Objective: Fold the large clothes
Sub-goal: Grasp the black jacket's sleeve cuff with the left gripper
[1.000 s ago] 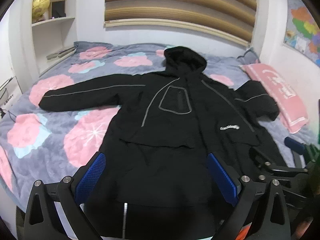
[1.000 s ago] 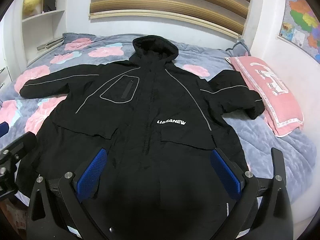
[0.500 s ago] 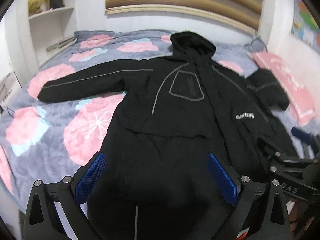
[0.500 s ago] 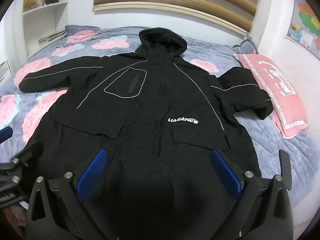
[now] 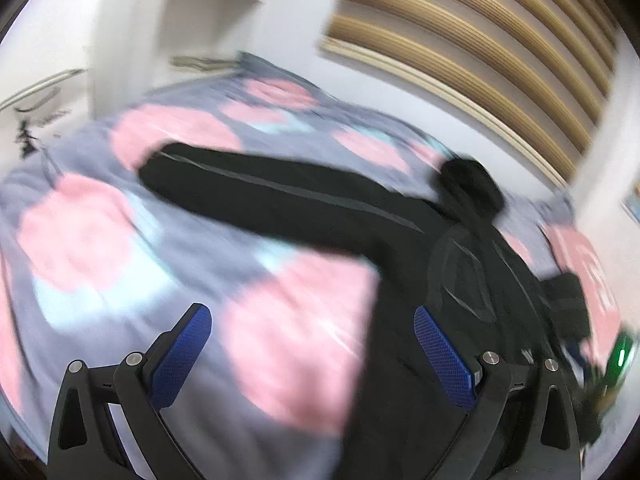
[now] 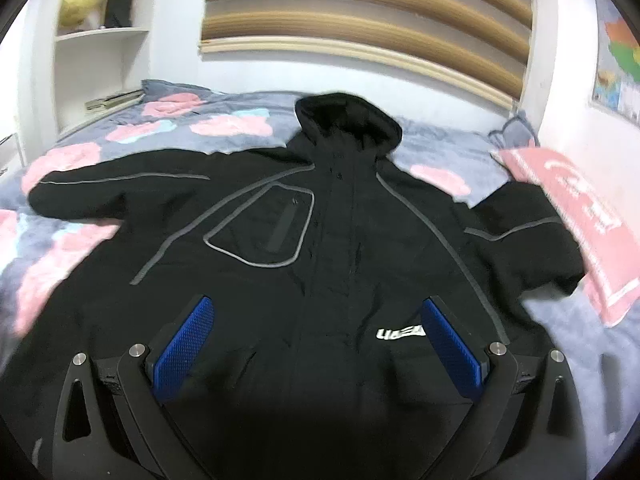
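Observation:
A large black hooded jacket [image 6: 340, 248] with grey piping lies spread face up on the bed, hood toward the headboard. Its left sleeve [image 5: 256, 196] stretches out over the floral cover; its right sleeve [image 6: 532, 236] is bent beside the pillow. My right gripper [image 6: 316, 336] is open and empty, hovering above the jacket's lower front near the white logo [image 6: 400, 333]. My left gripper [image 5: 308, 344] is open and empty, above the bedcover beside the jacket's left side. The left wrist view is blurred.
The bed has a grey cover with pink flowers [image 5: 92, 232]. A pink pillow [image 6: 580, 216] lies at the right by the wall. White shelves [image 6: 104, 40] stand at the back left. A striped headboard [image 6: 360, 24] runs behind the bed.
My left gripper has swung left and tilted, now over the bedcover facing the left sleeve. My right gripper has moved forward and lower over the jacket. Both stay open.

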`<state>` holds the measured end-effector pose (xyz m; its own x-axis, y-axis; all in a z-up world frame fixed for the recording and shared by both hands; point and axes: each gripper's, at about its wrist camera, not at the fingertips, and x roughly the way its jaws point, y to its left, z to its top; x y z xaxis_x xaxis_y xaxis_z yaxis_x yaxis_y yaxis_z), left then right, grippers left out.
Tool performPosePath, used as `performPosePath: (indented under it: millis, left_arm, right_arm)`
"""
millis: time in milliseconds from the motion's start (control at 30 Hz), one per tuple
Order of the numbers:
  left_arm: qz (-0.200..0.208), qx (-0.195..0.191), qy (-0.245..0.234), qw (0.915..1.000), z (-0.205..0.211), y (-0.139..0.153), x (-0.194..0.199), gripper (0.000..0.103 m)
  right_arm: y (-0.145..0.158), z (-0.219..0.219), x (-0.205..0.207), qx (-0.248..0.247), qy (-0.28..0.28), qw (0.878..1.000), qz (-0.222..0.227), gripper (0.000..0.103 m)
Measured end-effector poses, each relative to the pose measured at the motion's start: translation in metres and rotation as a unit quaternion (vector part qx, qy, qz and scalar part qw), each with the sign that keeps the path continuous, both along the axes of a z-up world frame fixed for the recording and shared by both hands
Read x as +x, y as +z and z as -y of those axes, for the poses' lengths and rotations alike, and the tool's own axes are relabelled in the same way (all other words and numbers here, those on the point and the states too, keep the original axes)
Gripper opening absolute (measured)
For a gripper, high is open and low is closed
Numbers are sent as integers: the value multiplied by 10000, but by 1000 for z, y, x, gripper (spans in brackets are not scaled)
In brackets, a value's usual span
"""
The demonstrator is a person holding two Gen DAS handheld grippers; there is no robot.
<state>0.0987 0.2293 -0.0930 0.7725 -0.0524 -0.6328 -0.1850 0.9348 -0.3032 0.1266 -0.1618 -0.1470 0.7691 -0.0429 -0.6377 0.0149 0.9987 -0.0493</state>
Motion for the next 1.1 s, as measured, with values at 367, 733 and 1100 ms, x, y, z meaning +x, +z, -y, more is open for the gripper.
performPosePath:
  millis: [367, 733, 1100]
  left_arm:
    - [397, -633, 1588, 9845, -188, -26, 127, 101]
    - [-368, -794, 1486, 9850, -213, -120, 203, 58]
    - [1228, 502, -288, 9907, -70, 10, 172, 21]
  right_arm:
    - [-65, 1, 22, 387, 105, 9981, -473, 103]
    - [-72, 4, 28, 495, 115, 9972, -548, 103]
    - [-72, 6, 28, 534, 114, 9970, -555, 103]
